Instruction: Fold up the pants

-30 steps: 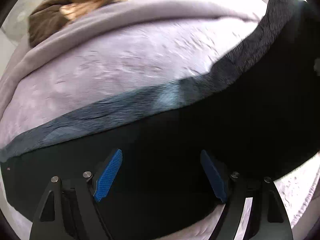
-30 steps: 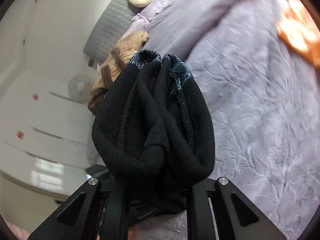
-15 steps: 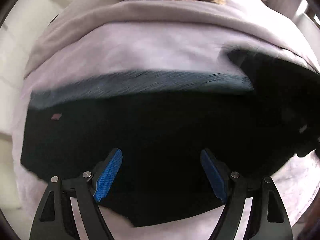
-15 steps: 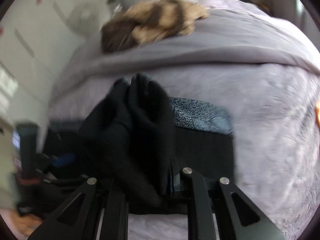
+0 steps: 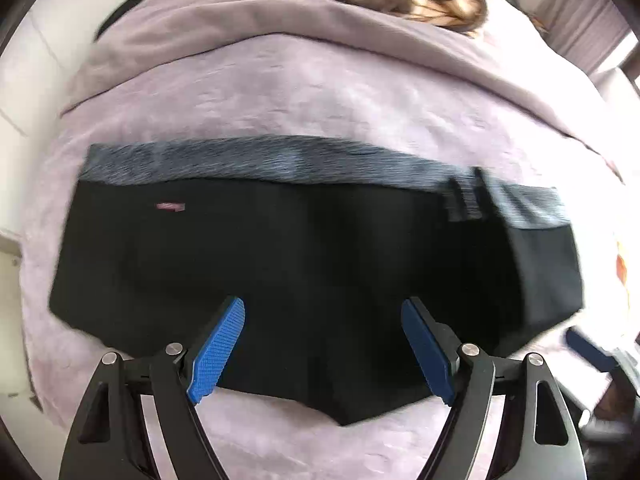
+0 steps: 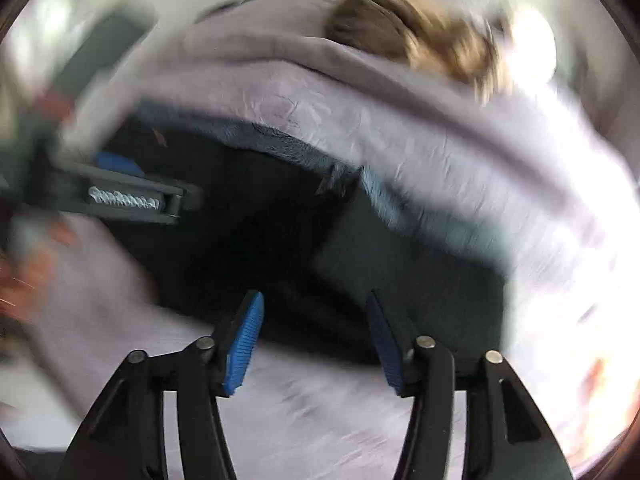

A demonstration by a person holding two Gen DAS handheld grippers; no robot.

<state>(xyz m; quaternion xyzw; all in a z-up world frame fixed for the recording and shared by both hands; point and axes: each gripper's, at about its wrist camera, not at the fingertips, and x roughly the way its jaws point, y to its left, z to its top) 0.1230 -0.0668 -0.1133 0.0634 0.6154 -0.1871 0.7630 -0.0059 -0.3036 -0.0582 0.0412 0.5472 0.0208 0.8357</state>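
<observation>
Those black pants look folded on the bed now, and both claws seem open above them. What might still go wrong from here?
1. The right claw has just been opening and nothing is between its pads; the black pants lie with a grey layer offset at the right end, so the fold may stay uneven.
2. The lilac blanket is soft and wrinkled; another grab might pinch it too.
3. The left claw is close by, so a bump seems possible.

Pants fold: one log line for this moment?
pants: folded, flat on blanket | left tongs: open, empty | right tongs: just opened, empty
</observation>
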